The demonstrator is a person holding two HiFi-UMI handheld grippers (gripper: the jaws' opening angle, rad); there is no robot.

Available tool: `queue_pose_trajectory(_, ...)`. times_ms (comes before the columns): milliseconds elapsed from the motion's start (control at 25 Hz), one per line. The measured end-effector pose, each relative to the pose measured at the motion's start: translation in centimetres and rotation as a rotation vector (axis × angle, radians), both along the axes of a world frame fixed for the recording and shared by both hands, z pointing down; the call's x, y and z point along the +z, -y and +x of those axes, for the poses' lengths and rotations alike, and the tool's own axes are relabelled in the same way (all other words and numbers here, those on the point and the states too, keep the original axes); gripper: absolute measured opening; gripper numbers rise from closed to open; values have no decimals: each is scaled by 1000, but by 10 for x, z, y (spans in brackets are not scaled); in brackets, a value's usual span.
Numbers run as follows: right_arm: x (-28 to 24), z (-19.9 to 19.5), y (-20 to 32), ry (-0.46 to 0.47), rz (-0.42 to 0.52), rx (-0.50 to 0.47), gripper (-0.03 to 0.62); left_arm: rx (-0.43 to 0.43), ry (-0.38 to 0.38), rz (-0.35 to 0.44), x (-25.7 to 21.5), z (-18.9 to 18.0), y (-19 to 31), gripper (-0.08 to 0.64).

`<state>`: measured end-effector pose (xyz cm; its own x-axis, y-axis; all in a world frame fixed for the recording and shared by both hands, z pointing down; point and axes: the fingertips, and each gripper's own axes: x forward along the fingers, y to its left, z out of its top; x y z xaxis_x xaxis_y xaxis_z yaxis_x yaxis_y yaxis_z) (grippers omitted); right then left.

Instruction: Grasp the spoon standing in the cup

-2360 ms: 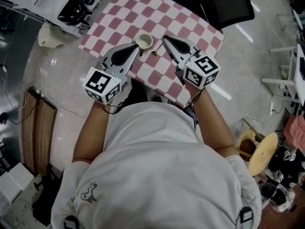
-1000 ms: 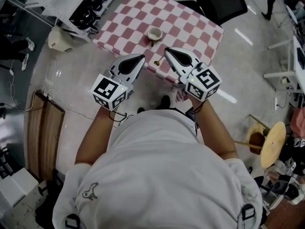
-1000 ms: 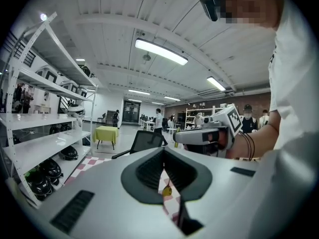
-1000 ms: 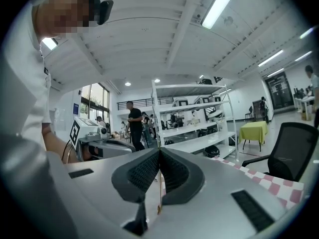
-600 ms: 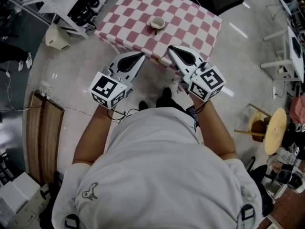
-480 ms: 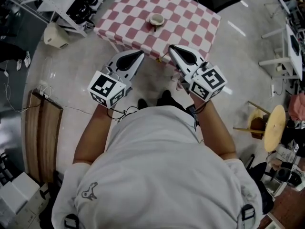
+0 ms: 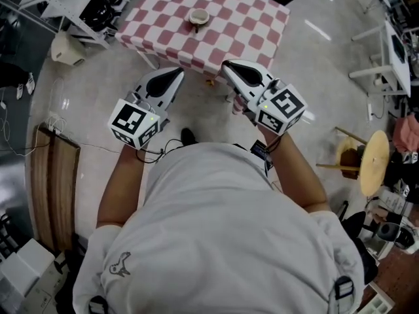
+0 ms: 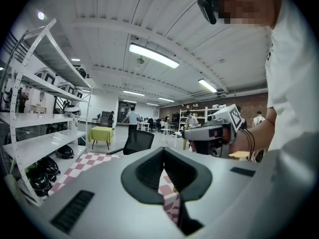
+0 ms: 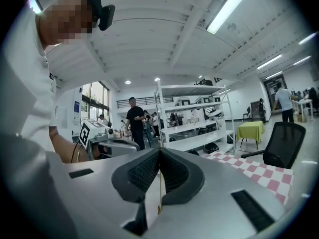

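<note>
Spoon [image 9: 159, 188] hangs upright in the right gripper view, its handle pinched in the closed right hand-held gripper [image 9: 159, 151]. Left gripper view: left hand-held gripper [image 8: 163, 151] closed, empty. Head view: cup [image 7: 199, 17] stands on the desk [image 7: 252, 19], well ahead of both.

Your head camera looks steeply down onto the left gripper [image 7: 175, 74], right gripper [image 7: 227, 65] and checkered table [image 7: 249, 18]; each gripper camera sits close behind its jaws, facing across the room, sharing that table
</note>
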<state>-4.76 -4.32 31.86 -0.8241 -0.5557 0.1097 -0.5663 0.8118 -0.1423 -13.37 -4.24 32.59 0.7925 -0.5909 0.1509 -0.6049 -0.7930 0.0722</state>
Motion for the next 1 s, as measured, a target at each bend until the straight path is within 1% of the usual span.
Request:
queue_pose_trajectory(160,2,25,-10,-4,-4,-21,32,-12,-6,-8,1,23,-13,12)
queue_pose_trajectory(360,9,57,-32,1,-20,-43,32,-16,-5,-24,7,61,-35,12)
queue_pose_trajectory(480,9,75,-43,9,-19,-57,32,-21,3,-14,4,82,-51,12)
queue_pose_trajectory(720,12,114,-71,19,-17,-90,32,-50,4,-19,9,122,-82,12)
queue_pose_trajectory(1000,18,149,-111,16,-14,-123,32,-92,10,-6,10,149,-121,12)
